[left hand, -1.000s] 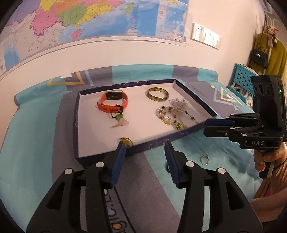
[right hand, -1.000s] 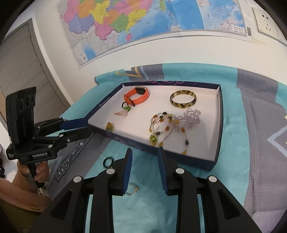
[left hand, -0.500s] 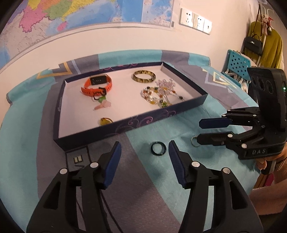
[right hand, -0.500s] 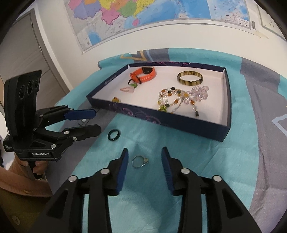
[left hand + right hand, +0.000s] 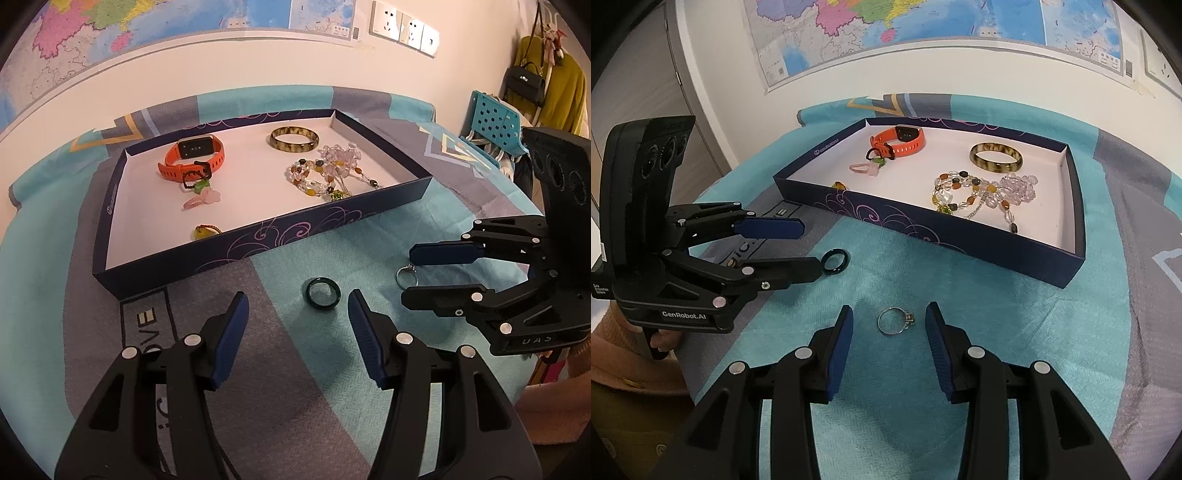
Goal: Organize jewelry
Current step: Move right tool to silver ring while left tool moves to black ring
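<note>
Now I have left gripper [image 5: 295, 317] parted, empty, dark ring [image 5: 322, 292] on teal cloth [image 5: 369, 258] ahead of tips. Right gripper [image 5: 888, 332] parted, empty, straddling silver ring [image 5: 895, 321]. Jewelry box [image 5: 923, 230] beyond.

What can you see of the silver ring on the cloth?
The silver ring is a thin, shiny metal band with a small raised setting on one side, stone unclear. It lies flat on the teal cloth, outside the blue box on its near side. It sits between the open fingers of the right tool, touched by neither. The dark ring lies apart, further left.
</note>
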Motion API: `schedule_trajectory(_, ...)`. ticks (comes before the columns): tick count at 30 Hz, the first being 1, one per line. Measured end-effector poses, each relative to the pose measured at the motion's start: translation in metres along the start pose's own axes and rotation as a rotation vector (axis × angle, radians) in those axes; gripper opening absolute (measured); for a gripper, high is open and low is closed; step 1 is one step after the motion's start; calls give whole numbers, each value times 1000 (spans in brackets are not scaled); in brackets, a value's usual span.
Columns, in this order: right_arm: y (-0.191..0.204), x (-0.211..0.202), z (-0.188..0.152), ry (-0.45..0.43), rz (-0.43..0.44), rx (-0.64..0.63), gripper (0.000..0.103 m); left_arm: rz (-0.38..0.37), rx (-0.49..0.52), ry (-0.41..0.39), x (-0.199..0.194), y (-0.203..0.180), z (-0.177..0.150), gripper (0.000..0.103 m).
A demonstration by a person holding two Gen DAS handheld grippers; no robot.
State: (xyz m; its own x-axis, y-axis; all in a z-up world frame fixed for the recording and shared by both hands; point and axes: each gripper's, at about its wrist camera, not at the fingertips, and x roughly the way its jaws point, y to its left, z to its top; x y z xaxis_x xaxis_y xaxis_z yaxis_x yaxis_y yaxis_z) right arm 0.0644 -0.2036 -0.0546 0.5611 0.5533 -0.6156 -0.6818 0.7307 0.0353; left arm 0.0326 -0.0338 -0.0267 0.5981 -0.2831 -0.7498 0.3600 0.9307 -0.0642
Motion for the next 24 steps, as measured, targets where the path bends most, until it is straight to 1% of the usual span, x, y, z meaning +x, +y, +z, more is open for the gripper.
schedule_trajectory(5, 0, 0, -1, -4, 2, 3, 39, 7, -3, 9, 2, -1, 0, 56)
schedule_trajectory(9, 0, 0, -1, -6, 2, 1, 41, 13, -4, 12, 4, -1, 1, 56)
schedule_trajectory(19, 3, 1, -1, -6, -24, -23, 41, 20, -1, 18, 5, 0, 0, 56)
schedule_trajectory(24, 8, 2, -1, -2, -59, -51, 39, 23, 6, 20, 6, -2, 0, 56)
